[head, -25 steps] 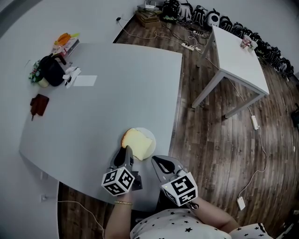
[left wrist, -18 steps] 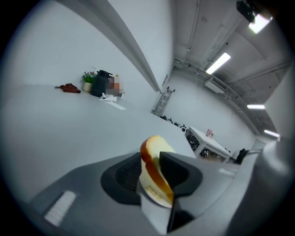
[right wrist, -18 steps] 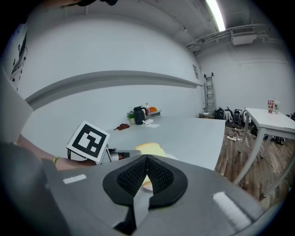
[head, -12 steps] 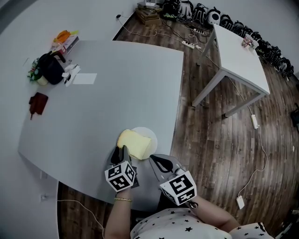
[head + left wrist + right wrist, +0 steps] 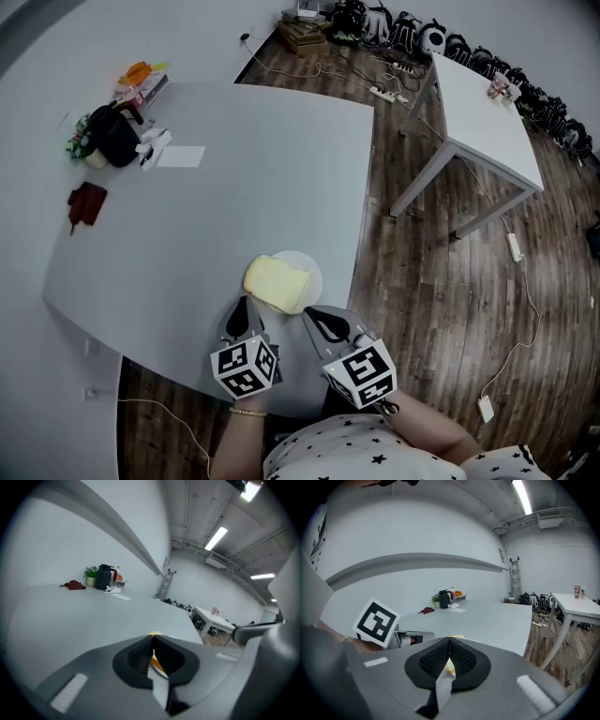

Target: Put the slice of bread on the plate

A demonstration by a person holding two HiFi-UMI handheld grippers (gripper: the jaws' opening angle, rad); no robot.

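Note:
The pale yellow slice of bread [image 5: 277,283] lies flat across the left part of the small white plate [image 5: 307,263], near the grey table's front edge. My left gripper [image 5: 246,304] sits just short of the slice, apart from it, its jaws shut with nothing between them. In the left gripper view the left gripper [image 5: 152,637] hides most of the bread [image 5: 155,633]. My right gripper [image 5: 310,315] rests beside the plate's near right side, also shut and empty. In the right gripper view only a sliver of the bread [image 5: 457,637] shows over the right gripper [image 5: 449,641].
At the table's far left stand a black kettle [image 5: 114,139], a sheet of paper [image 5: 183,157] and a dark red cloth [image 5: 85,202]. A white side table [image 5: 483,117] stands on the wooden floor to the right, with cables around it.
The left gripper let go of the bread, drew back toward the person and shut. The slice, held tilted before, now lies flat on the plate. The right gripper has stayed still.

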